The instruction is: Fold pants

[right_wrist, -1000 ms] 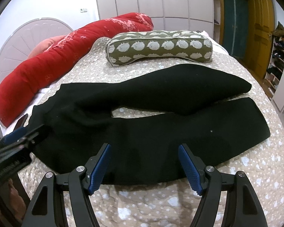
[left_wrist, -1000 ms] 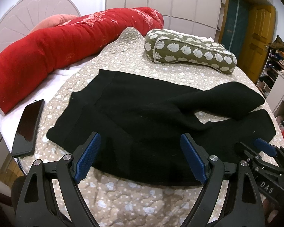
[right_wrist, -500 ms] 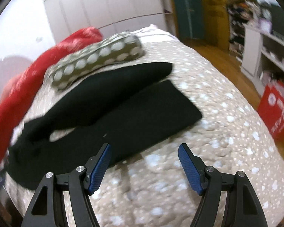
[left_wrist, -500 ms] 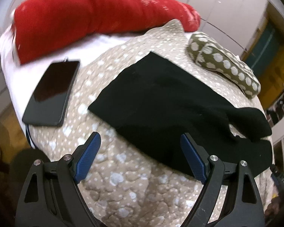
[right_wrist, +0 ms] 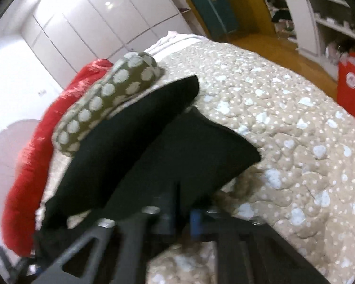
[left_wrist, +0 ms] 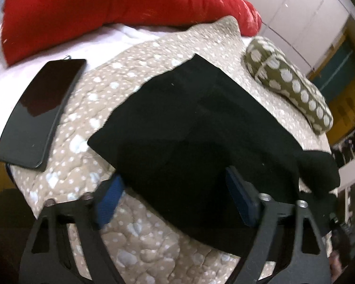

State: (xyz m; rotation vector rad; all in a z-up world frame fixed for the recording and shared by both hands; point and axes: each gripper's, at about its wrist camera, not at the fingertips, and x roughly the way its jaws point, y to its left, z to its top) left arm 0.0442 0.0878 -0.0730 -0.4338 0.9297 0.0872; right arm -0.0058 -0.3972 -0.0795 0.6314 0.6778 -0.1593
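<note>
Looking along my left gripper (left_wrist: 175, 200), I see its jaws apart and just narrowing astride the waist edge of the black pants (left_wrist: 196, 127), spread on the bed's quilt (left_wrist: 120, 80). My right gripper (right_wrist: 181, 220) has snapped together on the pants' near leg hem.

The pants (left_wrist: 201, 127) were plain black. The quilt (left_wrist: 135, 243) under them was beige with white dots and blotches. The bolster pillow (left_wrist: 293, 87) was olive green with white spots, the long cushion (left_wrist: 101, 4) red, the phone (left_wrist: 37, 116) glossy black, and the gripper pads (left_wrist: 108, 201) blue.
</note>
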